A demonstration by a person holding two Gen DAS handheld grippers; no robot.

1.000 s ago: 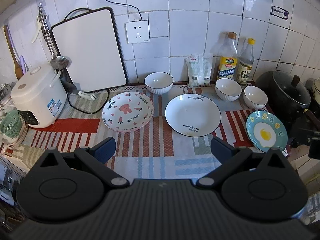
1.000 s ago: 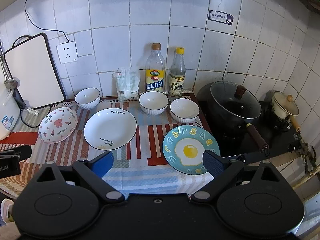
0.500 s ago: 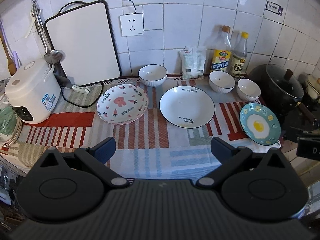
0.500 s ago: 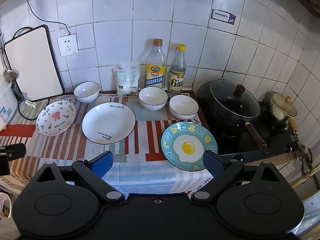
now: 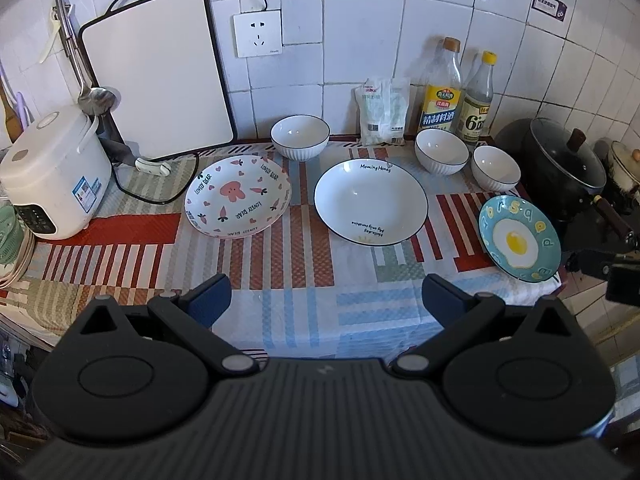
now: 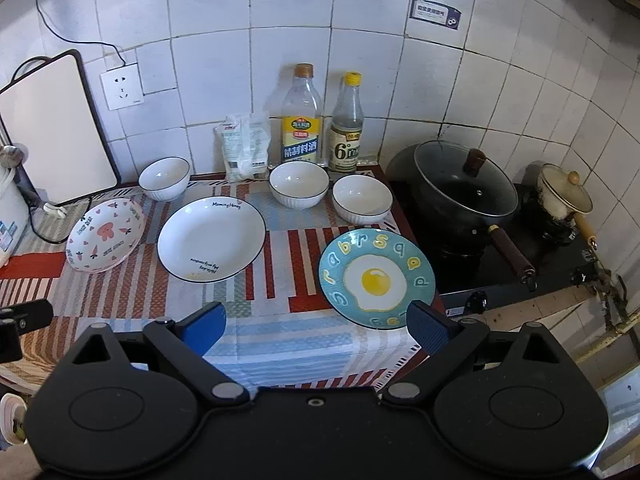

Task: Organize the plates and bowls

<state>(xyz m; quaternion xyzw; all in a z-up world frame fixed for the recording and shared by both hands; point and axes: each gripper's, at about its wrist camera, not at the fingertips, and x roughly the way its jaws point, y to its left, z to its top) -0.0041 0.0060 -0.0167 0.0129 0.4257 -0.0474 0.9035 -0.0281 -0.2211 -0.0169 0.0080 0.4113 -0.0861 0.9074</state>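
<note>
Three white ribbed bowls stand empty along the back edge of the counter: one bowl (image 5: pixel 300 137) just right of the leaning cutting board (image 5: pixel 156 76), and a larger bowl (image 6: pixel 299 183) and a smaller bowl (image 6: pixel 362 199) touching or nearly so in front of two bottles (image 6: pixel 302 120). A lidded black pot (image 6: pixel 466 188) sits on the stove to the right.

The left gripper (image 5: pixel 324 300) hangs above the front edge, fingers wide apart and holding nothing; the pink plate (image 5: pixel 238 196) reading "LOVELY BEAR" and the white plate (image 5: pixel 371 202) reading "Morning Honey" lie well ahead of it.

The right gripper (image 6: pixel 316 324) is likewise spread and empty, the blue fried-egg plate (image 6: pixel 376 278) at the counter's right edge just beyond its right fingertip.

One bottle label shows a large "6".
</note>
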